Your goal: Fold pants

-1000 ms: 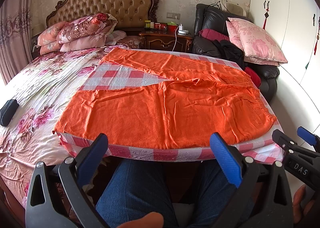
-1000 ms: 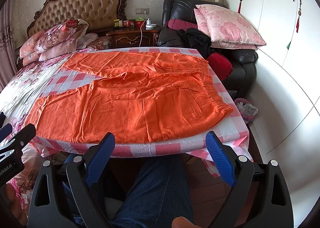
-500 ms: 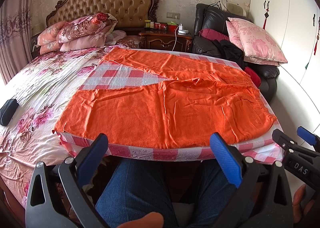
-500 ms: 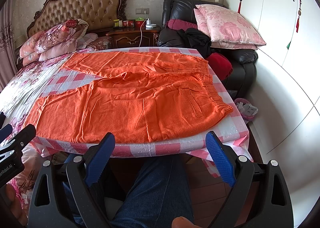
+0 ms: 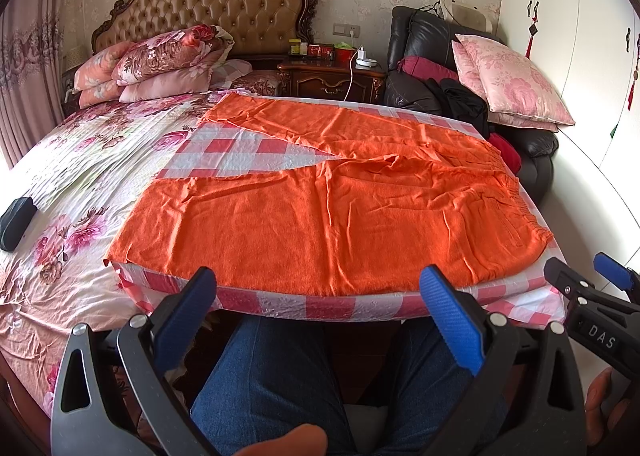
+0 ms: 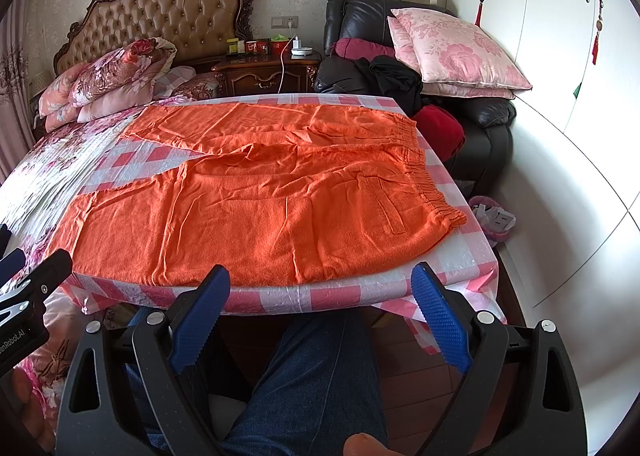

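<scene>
The orange pants [image 5: 320, 212] are laid out flat on a pink-and-white checkered sheet [image 5: 236, 150] that covers the near right part of the bed [image 5: 80, 160]. The elastic waistband [image 6: 424, 172] sits toward the right edge of the bed, and the 2 legs run off to the left, splayed in a V so a wedge of checkered sheet shows between them. The fabric is wrinkled, and there's a pocket [image 6: 384, 208] stitched near the waistband on the closer leg. The near leg's long edge runs right along the front edge of the bed.

Both tongs are off the bed, held low in front of it over the person's jeans [image 6: 320, 376]. The left tongs [image 5: 318, 296] are spread wide with nothing between the blue pads, and the right tongs [image 6: 320, 292] are the same, wide apart and empty. Neither touches the pants.

Further out: floral bedding with a stack of pink quilts [image 5: 160, 64] by the tufted headboard [image 5: 224, 4], a dark wood nightstand [image 5: 332, 80] with some small stuff on it, and a black leather chair [image 6: 400, 56] piled with clothes and pink pillows [image 6: 452, 52]. There's a dark object [image 5: 16, 216] at the bed's left edge, maybe a case, hard to tell.
</scene>
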`<control>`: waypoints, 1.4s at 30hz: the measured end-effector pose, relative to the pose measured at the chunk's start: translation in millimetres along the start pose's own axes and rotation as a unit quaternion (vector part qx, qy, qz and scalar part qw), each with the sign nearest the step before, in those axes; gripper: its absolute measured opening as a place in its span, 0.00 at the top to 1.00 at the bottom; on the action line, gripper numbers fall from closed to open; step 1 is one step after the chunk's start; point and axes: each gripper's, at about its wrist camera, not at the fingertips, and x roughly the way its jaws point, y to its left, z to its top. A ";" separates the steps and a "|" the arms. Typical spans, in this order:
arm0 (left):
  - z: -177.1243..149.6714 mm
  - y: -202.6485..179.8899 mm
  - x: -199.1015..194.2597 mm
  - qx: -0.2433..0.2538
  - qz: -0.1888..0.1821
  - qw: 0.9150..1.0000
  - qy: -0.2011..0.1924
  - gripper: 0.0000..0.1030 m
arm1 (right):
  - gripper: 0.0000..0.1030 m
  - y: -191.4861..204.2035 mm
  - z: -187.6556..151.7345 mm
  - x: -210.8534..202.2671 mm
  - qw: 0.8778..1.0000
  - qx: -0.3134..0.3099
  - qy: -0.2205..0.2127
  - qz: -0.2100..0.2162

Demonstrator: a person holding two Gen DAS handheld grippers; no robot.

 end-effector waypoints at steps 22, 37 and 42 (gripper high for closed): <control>0.0 0.1 0.1 0.000 -0.001 1.000 0.001 0.01 | 0.14 -0.9 0.1 0.6 1.000 0.000 0.000 0.000; -3.4 0.6 0.3 -0.010 -0.020 1.000 0.015 0.01 | 0.14 -3.5 -3.3 5.5 1.000 0.004 0.012 0.004; -12.6 11.3 24.5 -0.024 -0.053 0.997 0.041 0.01 | 0.14 -30.2 -6.5 37.3 0.998 0.033 0.045 0.027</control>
